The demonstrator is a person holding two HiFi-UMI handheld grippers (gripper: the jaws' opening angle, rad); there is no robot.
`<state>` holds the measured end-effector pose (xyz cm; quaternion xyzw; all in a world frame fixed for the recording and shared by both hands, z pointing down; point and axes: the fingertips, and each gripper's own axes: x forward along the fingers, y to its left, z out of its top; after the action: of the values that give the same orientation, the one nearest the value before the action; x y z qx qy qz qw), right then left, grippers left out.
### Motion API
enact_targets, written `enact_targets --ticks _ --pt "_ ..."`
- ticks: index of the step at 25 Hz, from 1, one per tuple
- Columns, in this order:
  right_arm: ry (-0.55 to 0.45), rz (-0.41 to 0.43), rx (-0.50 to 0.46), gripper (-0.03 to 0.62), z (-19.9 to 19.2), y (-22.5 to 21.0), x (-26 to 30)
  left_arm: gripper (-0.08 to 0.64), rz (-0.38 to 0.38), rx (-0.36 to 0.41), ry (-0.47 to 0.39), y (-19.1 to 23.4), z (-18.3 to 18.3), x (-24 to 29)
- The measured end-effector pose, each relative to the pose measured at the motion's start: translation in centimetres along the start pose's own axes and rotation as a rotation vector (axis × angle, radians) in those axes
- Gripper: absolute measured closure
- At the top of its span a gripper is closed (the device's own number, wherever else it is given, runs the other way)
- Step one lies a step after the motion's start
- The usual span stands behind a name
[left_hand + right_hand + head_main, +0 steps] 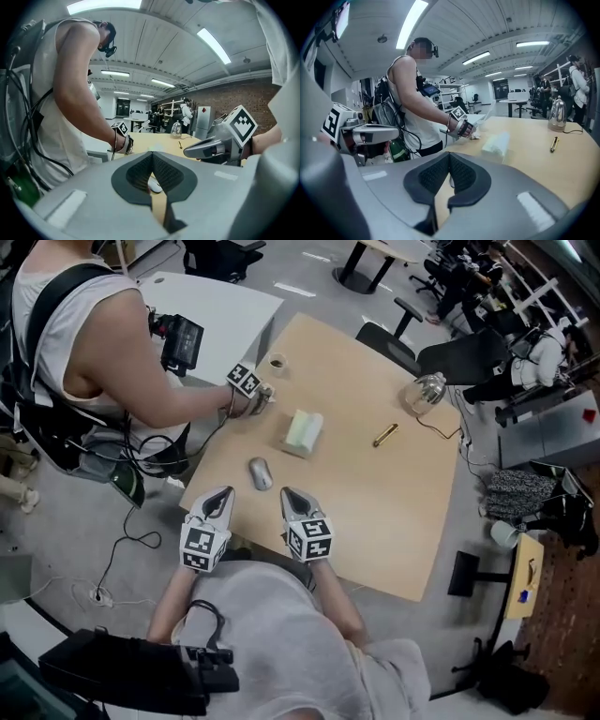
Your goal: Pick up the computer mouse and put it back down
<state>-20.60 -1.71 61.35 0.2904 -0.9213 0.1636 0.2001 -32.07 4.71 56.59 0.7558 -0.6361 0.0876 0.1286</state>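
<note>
The grey computer mouse (pixel 260 473) lies on the wooden table (pixel 394 512) near its front edge. My left gripper (pixel 223 494) sits just behind and left of it, and my right gripper (pixel 287 493) just behind and right; neither touches it. Both are shut with nothing between the jaws. In the left gripper view the closed pads (pixel 140 171) frame a sliver of the mouse (pixel 155 188) lying ahead, with the right gripper (pixel 206 149) off to the side. In the right gripper view the jaws also meet at their tips (pixel 449 154).
Another person leans over the table's left edge, the hand with a marker cube (pixel 246 382) resting on it. A pale folded cloth or box (pixel 304 432), a brass cylinder (pixel 385 435), a glass dome (pixel 427 393) and a small cup (pixel 277 363) lie farther back. Chairs (pixel 384 341) stand behind.
</note>
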Motion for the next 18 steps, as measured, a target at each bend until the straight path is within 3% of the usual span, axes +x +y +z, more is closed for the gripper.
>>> enact_targets --ticks 6,18 --pt "0.096 0.017 -0.065 0.584 -2.3 -0.1 5.1 0.540 0.008 -0.002 0.011 1.4 -0.7 0.4" --pt "0.328 0.018 -0.118 0.477 -6.4 -0.5 13.6 0.540 0.012 -0.002 0.024 3.7 -0.5 0.5"
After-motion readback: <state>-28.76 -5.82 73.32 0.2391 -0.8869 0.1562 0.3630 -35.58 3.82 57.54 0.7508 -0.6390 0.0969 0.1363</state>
